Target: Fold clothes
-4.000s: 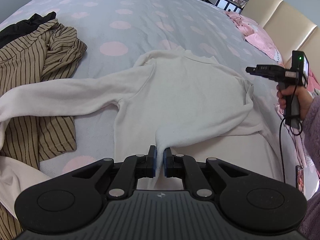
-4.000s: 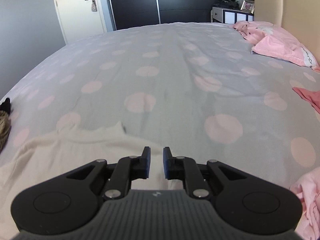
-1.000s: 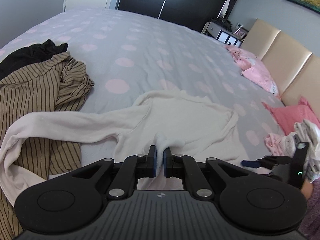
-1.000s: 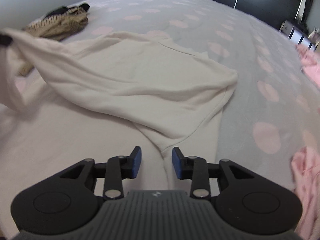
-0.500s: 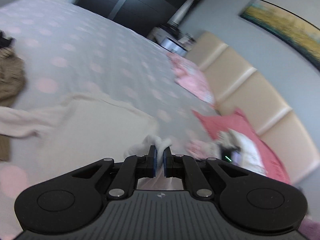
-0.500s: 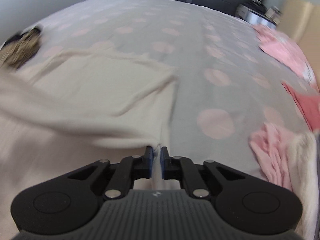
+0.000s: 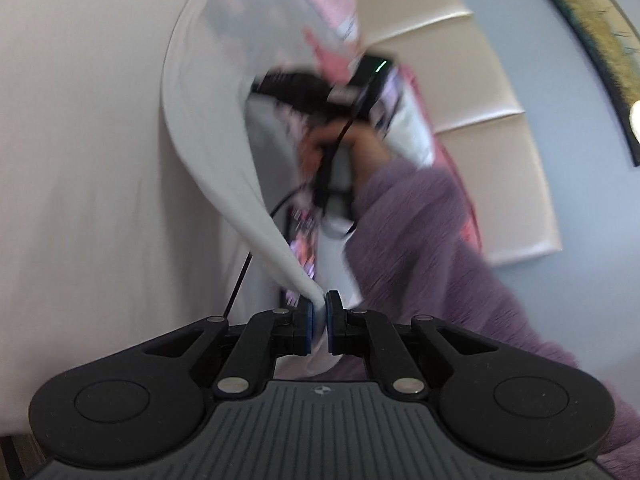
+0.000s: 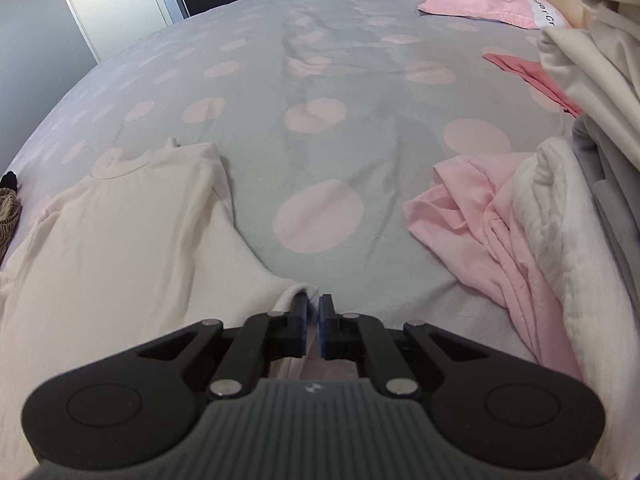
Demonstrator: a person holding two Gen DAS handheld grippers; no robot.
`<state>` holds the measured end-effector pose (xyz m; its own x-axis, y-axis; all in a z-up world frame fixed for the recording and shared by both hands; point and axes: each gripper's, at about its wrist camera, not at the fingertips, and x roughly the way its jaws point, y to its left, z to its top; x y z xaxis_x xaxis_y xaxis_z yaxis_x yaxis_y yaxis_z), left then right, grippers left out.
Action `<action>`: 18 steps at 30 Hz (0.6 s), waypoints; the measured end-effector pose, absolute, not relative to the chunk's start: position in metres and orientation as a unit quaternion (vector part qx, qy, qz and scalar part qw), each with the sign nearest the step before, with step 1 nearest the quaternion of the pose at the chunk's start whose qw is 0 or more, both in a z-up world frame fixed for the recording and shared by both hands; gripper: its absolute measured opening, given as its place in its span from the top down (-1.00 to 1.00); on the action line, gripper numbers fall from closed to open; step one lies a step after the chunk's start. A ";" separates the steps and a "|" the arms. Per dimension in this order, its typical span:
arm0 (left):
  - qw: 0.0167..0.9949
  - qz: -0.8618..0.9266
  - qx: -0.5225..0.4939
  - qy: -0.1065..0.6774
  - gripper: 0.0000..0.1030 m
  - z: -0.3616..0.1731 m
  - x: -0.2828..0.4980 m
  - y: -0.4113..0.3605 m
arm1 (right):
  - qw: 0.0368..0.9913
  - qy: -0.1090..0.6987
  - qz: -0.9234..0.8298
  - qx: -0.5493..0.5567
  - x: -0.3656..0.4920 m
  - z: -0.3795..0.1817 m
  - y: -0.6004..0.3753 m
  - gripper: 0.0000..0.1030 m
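Observation:
A cream long-sleeved top [image 8: 120, 232] lies spread on the grey bed cover with pink dots [image 8: 320, 120], collar toward the far side. My right gripper [image 8: 313, 316] is shut on its near right hem corner, low over the bed. My left gripper [image 7: 319, 312] is shut on another part of the cream top [image 7: 208, 168], which rises from the jaws in a taut curved band. The left wrist view is blurred and tilted. It shows the right gripper [image 7: 264, 86] held by a hand with a purple sleeve [image 7: 420, 232].
A crumpled pink garment [image 8: 472, 208] and a heap of white and grey clothes [image 8: 568, 208] lie to the right. Pink pillows [image 8: 480, 0] lie at the far right. A striped brown garment [image 8: 8, 212] peeks in at the left edge. A beige padded headboard [image 7: 480, 120] stands behind.
My left gripper has swung right and tilted, carrying its pinch of the top toward the right gripper. My right gripper stays shut on the hem corner; the top now lies flatter.

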<state>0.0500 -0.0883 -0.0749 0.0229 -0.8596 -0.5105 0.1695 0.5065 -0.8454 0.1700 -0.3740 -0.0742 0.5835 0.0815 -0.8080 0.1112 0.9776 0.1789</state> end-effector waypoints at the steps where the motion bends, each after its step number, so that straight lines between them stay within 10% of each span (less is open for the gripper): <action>1: 0.639 -0.390 -0.304 0.589 0.92 -0.091 0.047 -0.091 | 0.883 0.458 -0.008 0.105 0.171 -0.076 -0.374 0.88; 18: 0.637 -0.330 -0.236 0.655 0.68 -0.188 0.031 -0.087 | 0.892 0.451 0.031 0.023 0.112 -0.039 -0.356 0.54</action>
<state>0.0309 -0.0872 -0.1876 -0.0764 -0.7304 -0.6788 0.1109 0.6703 -0.7338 0.1116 -0.3560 -0.0395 0.5920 0.0751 -0.8024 -0.0342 0.9971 0.0681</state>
